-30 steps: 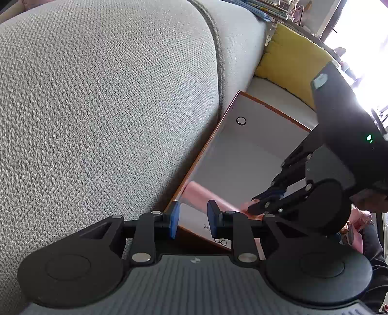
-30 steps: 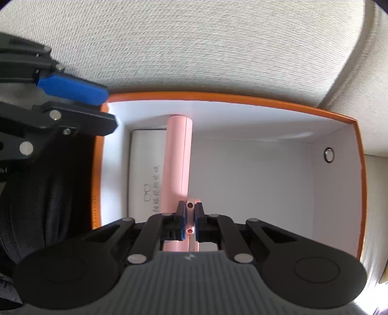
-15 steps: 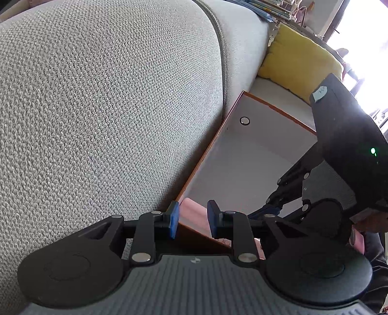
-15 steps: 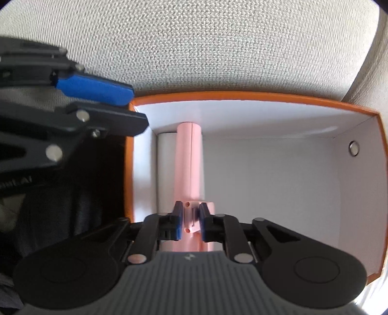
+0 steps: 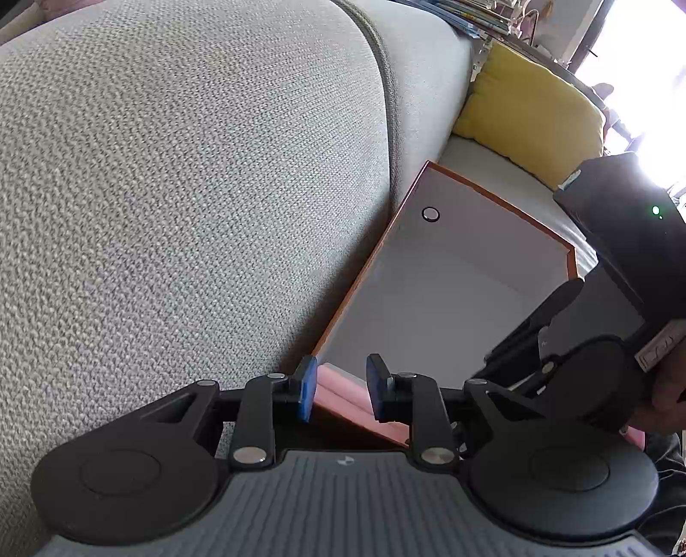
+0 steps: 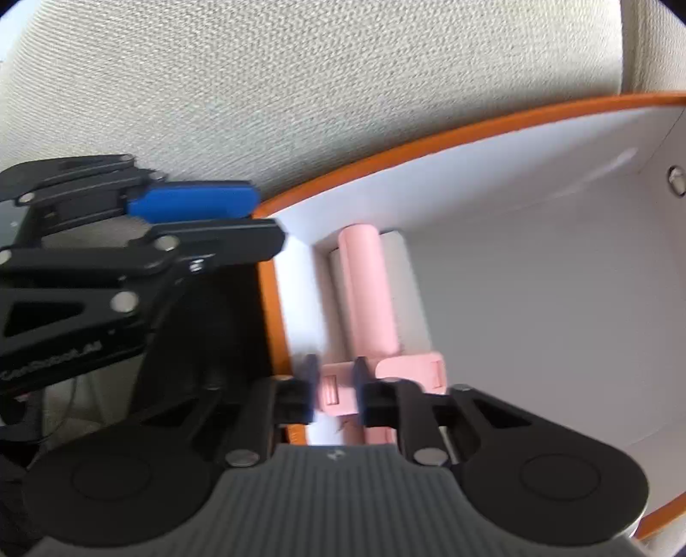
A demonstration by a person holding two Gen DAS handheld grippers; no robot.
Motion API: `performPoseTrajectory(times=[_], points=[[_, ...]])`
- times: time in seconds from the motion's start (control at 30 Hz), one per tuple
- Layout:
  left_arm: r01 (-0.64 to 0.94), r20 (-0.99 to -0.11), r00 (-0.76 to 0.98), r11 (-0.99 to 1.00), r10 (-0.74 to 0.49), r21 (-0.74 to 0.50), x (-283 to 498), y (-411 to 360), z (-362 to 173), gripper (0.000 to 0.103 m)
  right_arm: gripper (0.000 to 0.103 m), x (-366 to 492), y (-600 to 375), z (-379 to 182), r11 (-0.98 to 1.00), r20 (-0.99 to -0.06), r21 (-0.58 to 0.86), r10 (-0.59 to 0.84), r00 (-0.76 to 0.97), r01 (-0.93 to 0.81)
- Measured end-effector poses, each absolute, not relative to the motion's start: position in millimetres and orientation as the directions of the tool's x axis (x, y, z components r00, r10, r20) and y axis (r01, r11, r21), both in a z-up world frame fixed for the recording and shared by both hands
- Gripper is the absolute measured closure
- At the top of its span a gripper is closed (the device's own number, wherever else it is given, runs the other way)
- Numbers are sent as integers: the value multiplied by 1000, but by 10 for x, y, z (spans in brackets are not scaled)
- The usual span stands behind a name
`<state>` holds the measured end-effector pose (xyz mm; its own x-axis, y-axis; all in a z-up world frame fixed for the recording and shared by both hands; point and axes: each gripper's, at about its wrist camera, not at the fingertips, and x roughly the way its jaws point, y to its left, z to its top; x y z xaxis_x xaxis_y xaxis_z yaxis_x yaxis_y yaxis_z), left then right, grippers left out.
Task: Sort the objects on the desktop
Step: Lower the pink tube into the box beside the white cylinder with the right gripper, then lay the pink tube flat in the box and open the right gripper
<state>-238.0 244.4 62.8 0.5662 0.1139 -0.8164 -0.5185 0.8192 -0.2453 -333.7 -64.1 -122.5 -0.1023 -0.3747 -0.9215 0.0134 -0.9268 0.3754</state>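
Observation:
An orange-rimmed white box sits on the sofa seat against the backrest. Inside it a pink stick-shaped gadget lies on a white card by the left wall. My right gripper reaches down into the box. Its jaws are closing, and the gadget's flat pink cross-piece fills the gap between the pads. My left gripper straddles the box's corner, one pad outside the wall and one inside. Its blue-padded fingers show at that same corner in the right wrist view.
The grey sofa backrest rises right behind the box. A yellow cushion lies beyond the box's far end, with stacked books behind it. A person's hand holds the right gripper's body.
The right gripper rolled and sank slightly. Its jaws let go of the gadget's narrow end, widened, and now close on the flat cross-piece. The left gripper stayed at the box corner.

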Motion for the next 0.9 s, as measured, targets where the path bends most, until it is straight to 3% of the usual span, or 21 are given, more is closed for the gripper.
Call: performPoseTrajectory(times=[0.1,0.27,0.3,0.37,0.43,0.63,0.7,0.73,0.9], points=[[-515,-818,563,822,112,-242,-2353,2366,636,75,93,-3339,-632,-1261,-931,-923,364,-363,-131,14],[-517,-824,556,821,108,-241,-2391,2243,648,75,82,-3288,-646,-1293,-972,-952,231,-234,-195,38],[-517,-825,555,822,108,-240,-2390,2271,620,75,73,-3284,-639,-1329,-969,-951,244,-246,-185,33],[-517,-826,554,822,107,-240,-2391,2290,614,75,73,-3274,-607,-1363,-958,-940,285,-283,-190,17],[-518,-827,552,821,108,-239,-2342,2296,583,75,64,-3284,-555,-1382,-946,-929,324,-317,-190,-9],[-519,-830,547,821,108,-235,-2086,2378,508,75,65,-3218,-464,-1253,-947,-927,318,-300,-226,-44],[-520,-831,546,821,108,-235,-2127,2293,515,75,79,-3228,-392,-1303,-937,-925,339,-314,-217,-89],[-520,-831,546,821,108,-235,-2152,2235,512,75,81,-3203,-435,-1325,-928,-922,355,-328,-206,-111],[-518,-831,545,822,105,-236,-2138,2185,459,75,68,-3206,-481,-1433,-908,-909,397,-370,-193,-131]])
